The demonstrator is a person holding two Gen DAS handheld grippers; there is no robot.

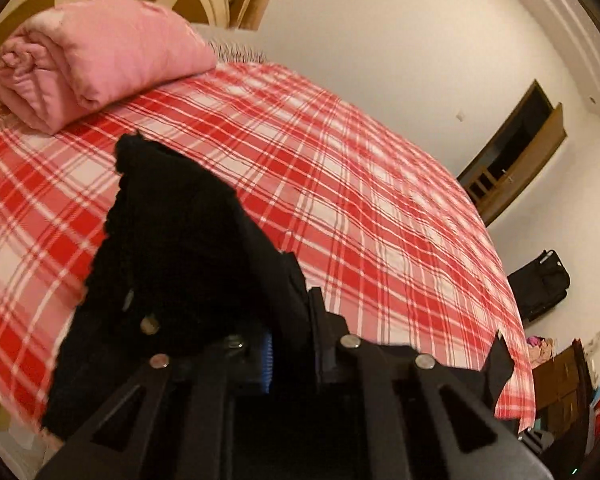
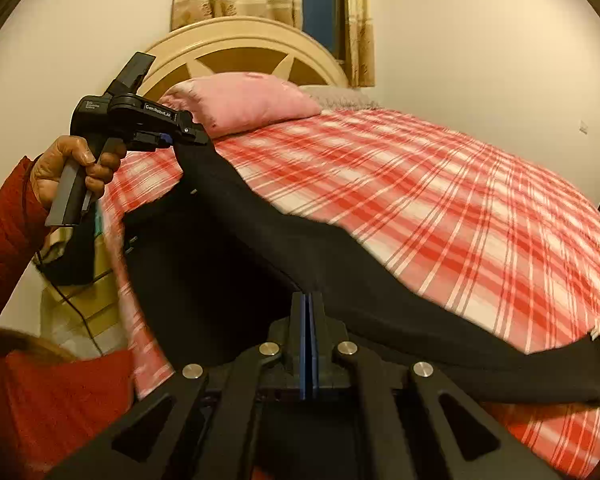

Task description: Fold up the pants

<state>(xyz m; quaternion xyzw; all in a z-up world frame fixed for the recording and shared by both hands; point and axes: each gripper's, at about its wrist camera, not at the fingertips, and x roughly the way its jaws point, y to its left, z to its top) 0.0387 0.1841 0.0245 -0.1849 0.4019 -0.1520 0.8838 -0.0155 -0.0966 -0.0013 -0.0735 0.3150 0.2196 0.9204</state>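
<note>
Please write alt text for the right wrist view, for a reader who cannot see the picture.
Two hand-held tools lift black pants over a bed with a red plaid cover: the right tool is shut on the cloth in front, the left tool grips the far end. A pink pillow lies by the headboard.

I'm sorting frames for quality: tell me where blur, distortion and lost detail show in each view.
Left wrist view: fisheye bends the plaid bedspread into a dome; the black pants are a featureless dark mass, edges smeared. Right wrist view: motion blur streaks the bedspread's left edge beside the red sleeve; the pink pillow stays fairly sharp; warm, yellowish light in both.
</note>
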